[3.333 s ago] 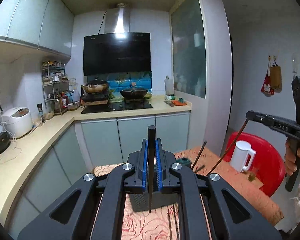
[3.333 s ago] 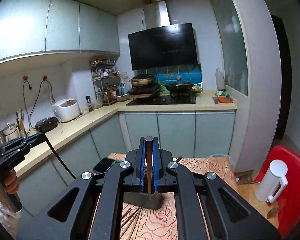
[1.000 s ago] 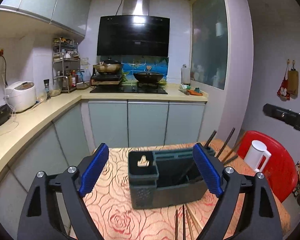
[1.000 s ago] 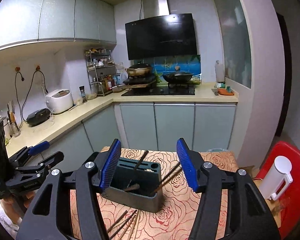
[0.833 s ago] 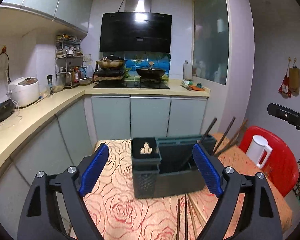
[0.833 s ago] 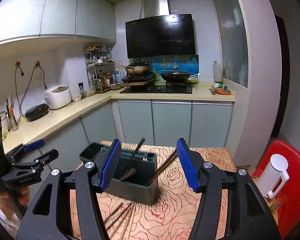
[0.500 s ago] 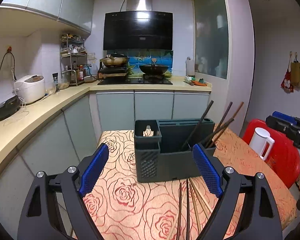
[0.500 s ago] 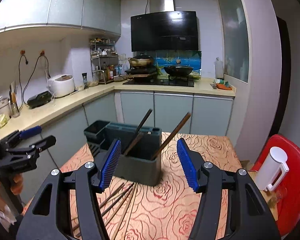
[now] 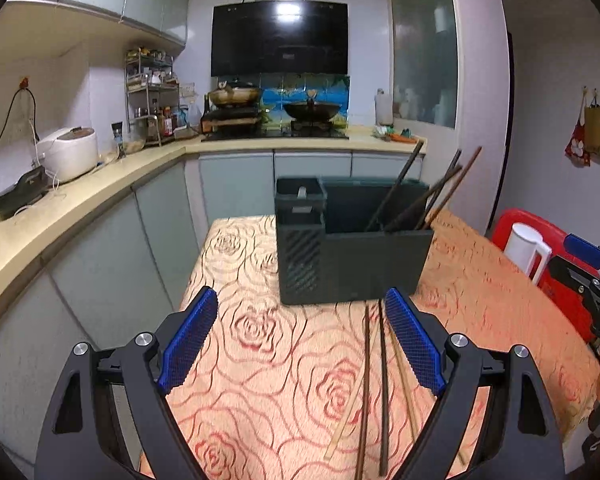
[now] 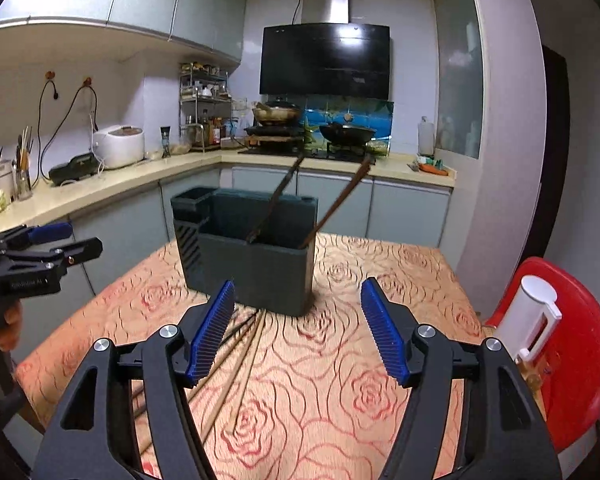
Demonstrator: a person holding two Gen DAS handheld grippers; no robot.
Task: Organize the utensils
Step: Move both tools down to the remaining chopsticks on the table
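Observation:
A dark grey utensil holder (image 9: pixel 352 240) stands on the rose-patterned table; it also shows in the right wrist view (image 10: pixel 252 252). Several dark chopsticks (image 9: pixel 428 192) lean inside it, and two show in the right wrist view (image 10: pixel 336 204). Several loose chopsticks (image 9: pixel 376 380) lie flat on the cloth in front of the holder, also in the right wrist view (image 10: pixel 236 356). My left gripper (image 9: pixel 300 340) is open and empty, low over the table before the holder. My right gripper (image 10: pixel 300 328) is open and empty, also in front of the holder.
A white jug (image 10: pixel 528 312) sits on a red chair (image 10: pixel 580 344) to the right of the table. Kitchen counters (image 9: pixel 80 192) with a rice cooker (image 9: pixel 68 152) run along the left and back. The table's left edge (image 9: pixel 196 264) drops to the cabinets.
Both grippers held a chopstick 3.3 s ago and now are open and empty. Both have dropped lower and pulled back from the holder, which now holds more chopsticks.

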